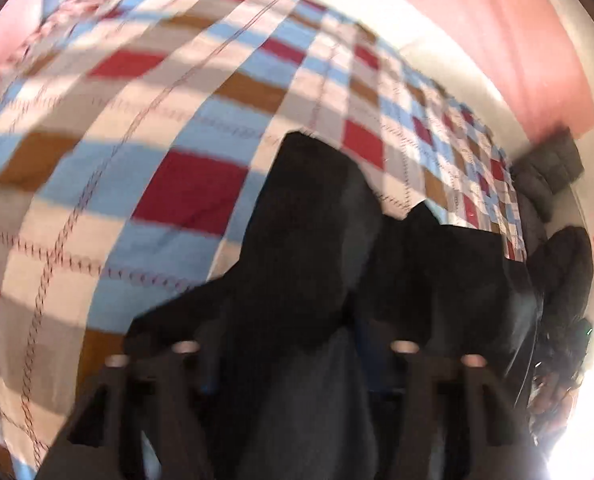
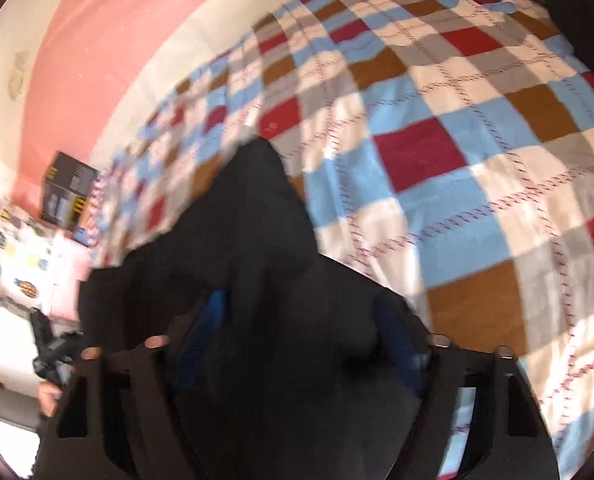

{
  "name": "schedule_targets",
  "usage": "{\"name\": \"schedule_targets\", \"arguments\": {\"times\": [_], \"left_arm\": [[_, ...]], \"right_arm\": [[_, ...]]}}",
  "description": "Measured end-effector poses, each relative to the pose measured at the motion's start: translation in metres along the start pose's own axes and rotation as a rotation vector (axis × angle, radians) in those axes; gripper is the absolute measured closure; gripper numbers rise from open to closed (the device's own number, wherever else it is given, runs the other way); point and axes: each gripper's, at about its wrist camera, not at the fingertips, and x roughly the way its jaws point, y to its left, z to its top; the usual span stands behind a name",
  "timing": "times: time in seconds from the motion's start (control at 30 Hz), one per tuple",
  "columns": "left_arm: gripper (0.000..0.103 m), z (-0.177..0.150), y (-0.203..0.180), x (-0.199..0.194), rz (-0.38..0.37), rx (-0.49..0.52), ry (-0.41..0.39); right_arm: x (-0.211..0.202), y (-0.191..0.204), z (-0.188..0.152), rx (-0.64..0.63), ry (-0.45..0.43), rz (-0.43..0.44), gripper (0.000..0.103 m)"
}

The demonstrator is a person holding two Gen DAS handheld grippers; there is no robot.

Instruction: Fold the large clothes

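A large dark garment (image 1: 317,216) hangs bunched between the fingers of my left gripper (image 1: 293,360), which is shut on it, above the checked bedspread (image 1: 185,128). In the right wrist view the same dark garment (image 2: 257,220) fills the gap of my right gripper (image 2: 297,344), which is shut on it; blue finger pads (image 2: 213,316) show at the cloth's sides. The cloth hides both grippers' fingertips. The bedspread (image 2: 437,152) lies below. Both views are motion-blurred.
A pink wall (image 1: 497,20) runs behind the bed. Dark grey cushions (image 1: 549,168) sit at the bed's far right. A dark box (image 2: 69,188) and a patterned pillow (image 2: 29,256) lie at the bed's end. Bright glare (image 1: 593,400) fills the lower right.
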Motion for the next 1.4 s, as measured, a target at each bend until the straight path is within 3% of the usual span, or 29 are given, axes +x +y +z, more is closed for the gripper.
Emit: {"name": "schedule_targets", "arguments": {"times": [0.03, 0.07, 0.13, 0.23, 0.27, 0.33, 0.4, 0.5, 0.73, 0.8, 0.87, 0.93, 1.13, 1.23, 1.33, 1.4], "left_arm": [[0.080, 0.000, -0.008, -0.005, 0.017, 0.046, -0.021], [0.087, 0.001, -0.016, -0.013, 0.030, 0.089, -0.053], [0.088, 0.009, -0.021, -0.034, 0.037, 0.112, -0.135], [0.088, 0.023, -0.014, -0.053, -0.053, 0.076, -0.222], [0.088, 0.026, -0.014, -0.046, -0.040, 0.089, -0.232], [0.088, 0.028, -0.013, -0.014, 0.031, 0.106, -0.176], [0.086, 0.027, 0.001, 0.020, 0.051, 0.059, -0.125], [0.083, 0.027, 0.018, 0.034, 0.013, -0.018, -0.152], [0.074, 0.013, 0.027, 0.046, 0.031, -0.024, -0.182], [0.065, 0.015, 0.025, 0.048, 0.055, -0.018, -0.168], [0.055, 0.020, 0.023, 0.045, 0.094, -0.016, -0.149], [0.053, 0.024, 0.020, 0.032, 0.121, -0.007, -0.149], [0.055, 0.021, 0.010, -0.022, 0.175, 0.020, -0.223], [0.055, 0.013, -0.018, -0.048, 0.160, 0.086, -0.293], [0.054, 0.005, -0.065, -0.043, 0.141, 0.259, -0.321], [0.053, 0.010, -0.080, -0.018, 0.206, 0.329, -0.307]], "right_arm": [[-0.004, 0.007, 0.001, -0.027, -0.021, -0.017, 0.086], [-0.007, 0.013, 0.001, -0.044, -0.038, -0.033, 0.087], [-0.022, 0.025, 0.005, -0.081, -0.097, -0.040, 0.090], [-0.039, 0.027, 0.019, -0.059, -0.170, -0.011, 0.090], [-0.035, 0.029, 0.023, -0.064, -0.172, -0.030, 0.090], [-0.008, 0.025, 0.027, -0.078, -0.130, -0.101, 0.090], [0.029, 0.011, 0.026, -0.039, -0.059, -0.150, 0.090], [0.055, 0.000, 0.026, -0.012, -0.050, -0.164, 0.088], [0.079, -0.003, 0.021, -0.055, -0.023, -0.226, 0.079], [0.081, -0.004, 0.020, -0.055, -0.018, -0.242, 0.076], [0.079, -0.006, 0.024, -0.036, -0.004, -0.259, 0.064], [0.065, -0.003, 0.028, -0.021, -0.010, -0.265, 0.060], [-0.011, 0.035, 0.021, -0.102, -0.179, -0.243, 0.055], [-0.030, 0.074, 0.005, -0.196, -0.227, -0.209, 0.052], [-0.004, 0.108, -0.004, -0.301, -0.172, -0.213, 0.052], [0.029, 0.110, -0.002, -0.311, -0.120, -0.266, 0.052]]}}
